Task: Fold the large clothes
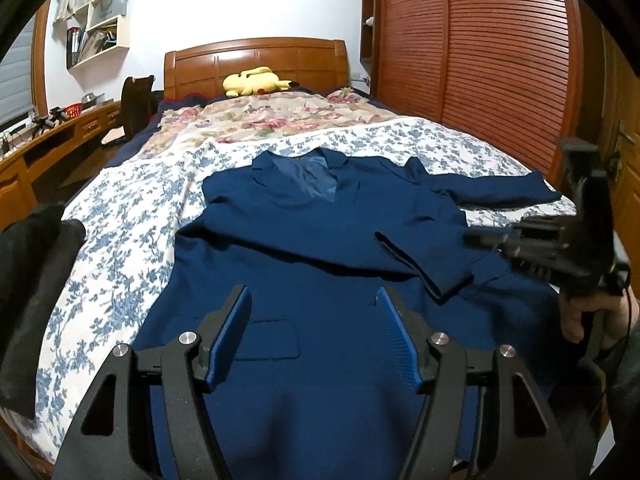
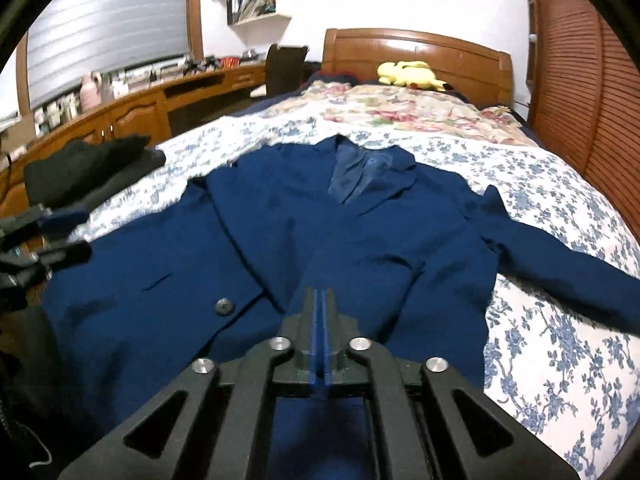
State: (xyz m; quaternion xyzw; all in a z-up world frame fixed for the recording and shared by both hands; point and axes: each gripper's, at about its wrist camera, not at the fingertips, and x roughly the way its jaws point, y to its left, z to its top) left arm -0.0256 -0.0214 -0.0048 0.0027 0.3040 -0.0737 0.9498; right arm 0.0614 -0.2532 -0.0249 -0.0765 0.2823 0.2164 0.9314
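A navy blue jacket lies front up on the floral bedsheet, collar toward the headboard. One sleeve is folded across its chest; the other sleeve stretches out to the side. My left gripper hovers open over the jacket's lower front near a pocket flap, with nothing between its blue pads. My right gripper points over the jacket's middle, its pads nearly together with no cloth showing between them. In the left wrist view the right gripper is blurred, just beyond the folded sleeve's cuff, held by a hand.
A black garment lies at the bed's left edge. A yellow plush toy rests by the wooden headboard. A slatted wardrobe flanks the right side, a wooden desk and chair the left.
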